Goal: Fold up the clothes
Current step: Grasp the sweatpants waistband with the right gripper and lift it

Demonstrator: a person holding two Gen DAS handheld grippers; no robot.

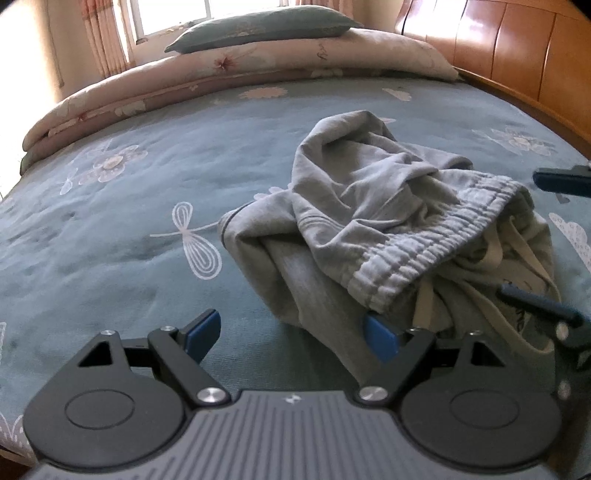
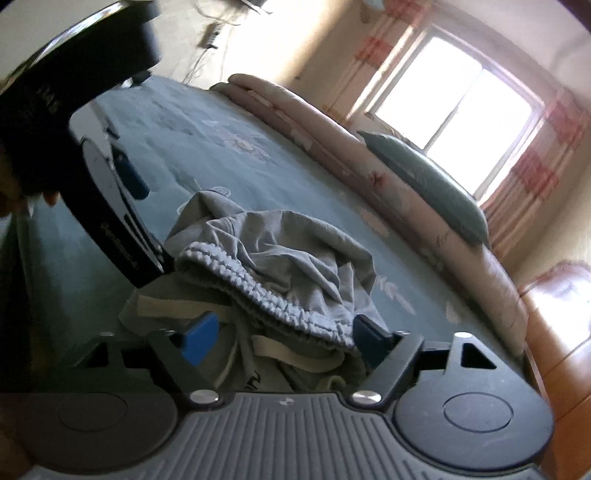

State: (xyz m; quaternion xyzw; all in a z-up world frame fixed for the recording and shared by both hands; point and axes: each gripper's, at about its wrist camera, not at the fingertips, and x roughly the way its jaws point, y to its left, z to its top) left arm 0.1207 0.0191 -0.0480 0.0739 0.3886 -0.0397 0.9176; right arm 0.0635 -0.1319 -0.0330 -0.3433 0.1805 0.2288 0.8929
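Observation:
A crumpled grey garment (image 1: 369, 199) with a ribbed elastic waistband (image 1: 424, 247) and beige drawstrings lies in a heap on the bed. My left gripper (image 1: 293, 332) is open at the heap's near left edge. Its right pad touches the cloth; its left pad stands over bare bedspread. In the right wrist view the garment (image 2: 288, 243) lies just ahead. My right gripper (image 2: 284, 338) is open, with the waistband (image 2: 258, 291) and drawstrings between its fingers. The right gripper (image 1: 521, 234) also shows at the right edge of the left wrist view, straddling the heap's right side.
The bed has a blue-green flowered bedspread (image 1: 129, 229). A folded pink quilt (image 1: 221, 77) with a green pillow (image 1: 258, 29) on top lies along the far side. A wooden headboard (image 1: 517, 48) is at right, a bright window (image 2: 461, 110) beyond.

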